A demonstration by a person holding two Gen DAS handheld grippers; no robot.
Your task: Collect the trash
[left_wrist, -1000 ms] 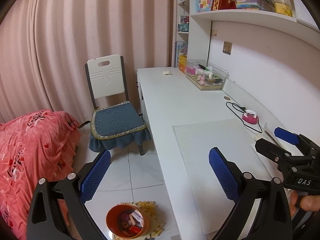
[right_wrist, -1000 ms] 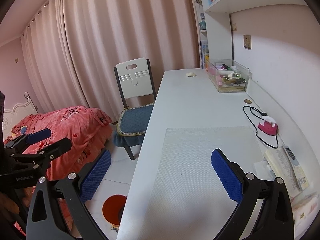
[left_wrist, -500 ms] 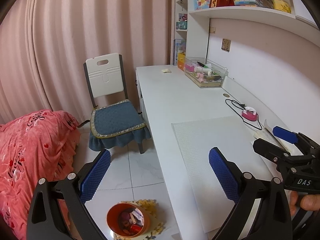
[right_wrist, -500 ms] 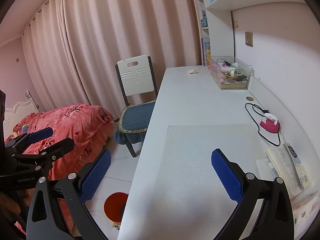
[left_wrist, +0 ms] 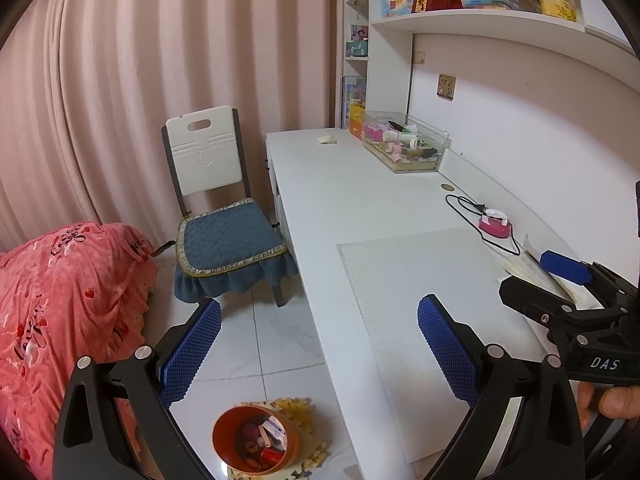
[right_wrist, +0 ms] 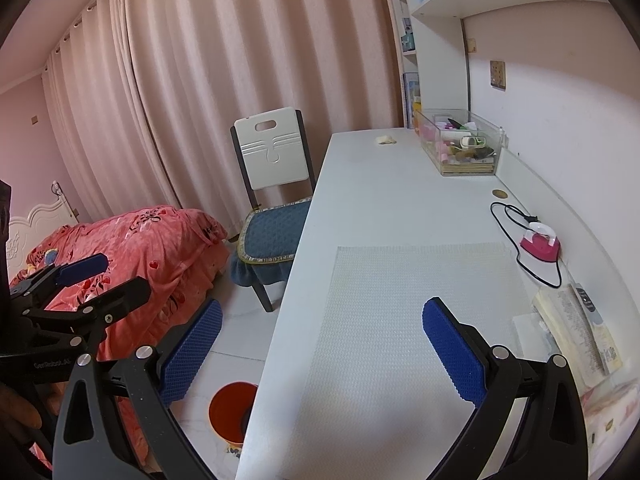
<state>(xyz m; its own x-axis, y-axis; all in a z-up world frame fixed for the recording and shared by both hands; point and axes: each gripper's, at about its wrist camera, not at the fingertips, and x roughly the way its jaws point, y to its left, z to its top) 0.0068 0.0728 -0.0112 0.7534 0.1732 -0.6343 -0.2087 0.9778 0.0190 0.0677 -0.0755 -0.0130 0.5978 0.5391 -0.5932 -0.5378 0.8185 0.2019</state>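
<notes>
A small crumpled pale scrap (left_wrist: 327, 140) lies at the far end of the white desk (left_wrist: 352, 200); it also shows in the right wrist view (right_wrist: 386, 140). An orange bin (left_wrist: 256, 440) with trash inside stands on the floor by the desk's near end, partly hidden by the desk edge in the right wrist view (right_wrist: 230, 408). My left gripper (left_wrist: 320, 348) is open and empty, above the floor and desk edge. My right gripper (right_wrist: 322, 350) is open and empty above the pale mat (right_wrist: 400, 340).
A chair (left_wrist: 224, 216) with a blue cushion stands left of the desk. A pink-covered bed (left_wrist: 60, 300) is at the left. On the desk are a clear box of items (left_wrist: 404, 148), a pink iron with cord (left_wrist: 494, 226) and papers (right_wrist: 576, 332) at the right.
Both grippers have drawn back and risen slightly; the desk and far scrap look a little farther away. Both stay open and empty.
</notes>
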